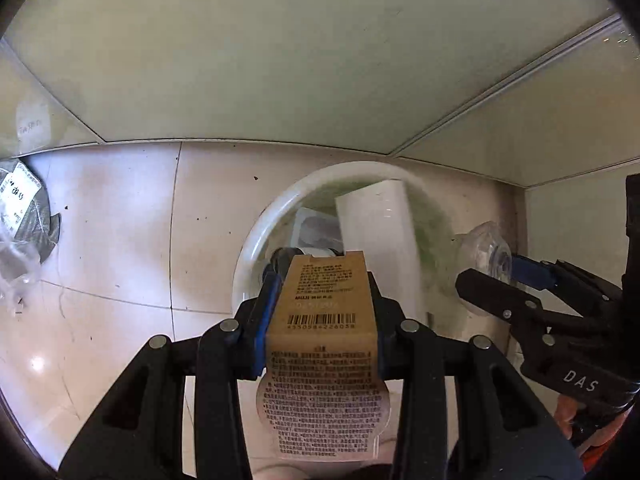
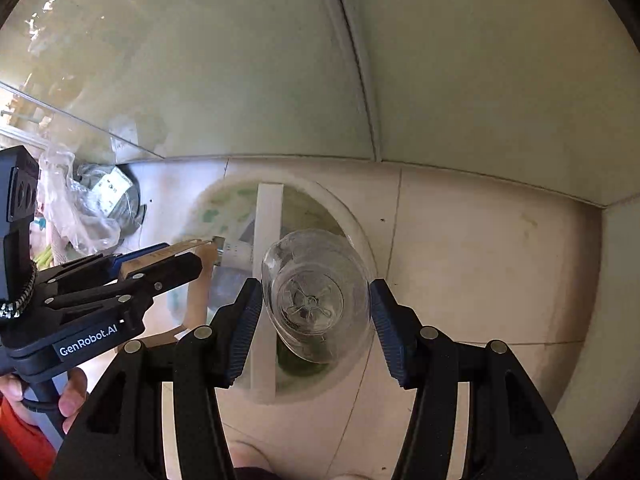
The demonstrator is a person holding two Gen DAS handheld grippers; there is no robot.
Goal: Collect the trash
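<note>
- The floor (image 1: 120,240) is glossy cream tile with thin grout lines and dark specks; it meets pale green glass wall panels (image 1: 280,60) joined by a metal strip, forming a corner.
- One round white plastic bin (image 1: 256,224) with a green-tinted inside stands on the floor near that corner; a tall white rectangular box (image 1: 380,232) leans upright in it, with other packaging I cannot make out beneath.
- Two hand-held grippers, both black with blue ribbed pads.
- The left hand-held gripper (image 1: 320,320) is clamped on one brown card package (image 1: 326,304) printed with text and a barcode, with a clear plastic blister at its lower end, held above the bin's near rim.
- The right hand-held gripper (image 2: 316,300) has its jaws against the sides of one clear, rounded plastic bottle (image 2: 316,296), base toward the camera, held over the bin.
- One heap of crumpled clear plastic and grey wrapping (image 2: 92,208) lies on the floor by the glass, well apart from the bin.
</note>
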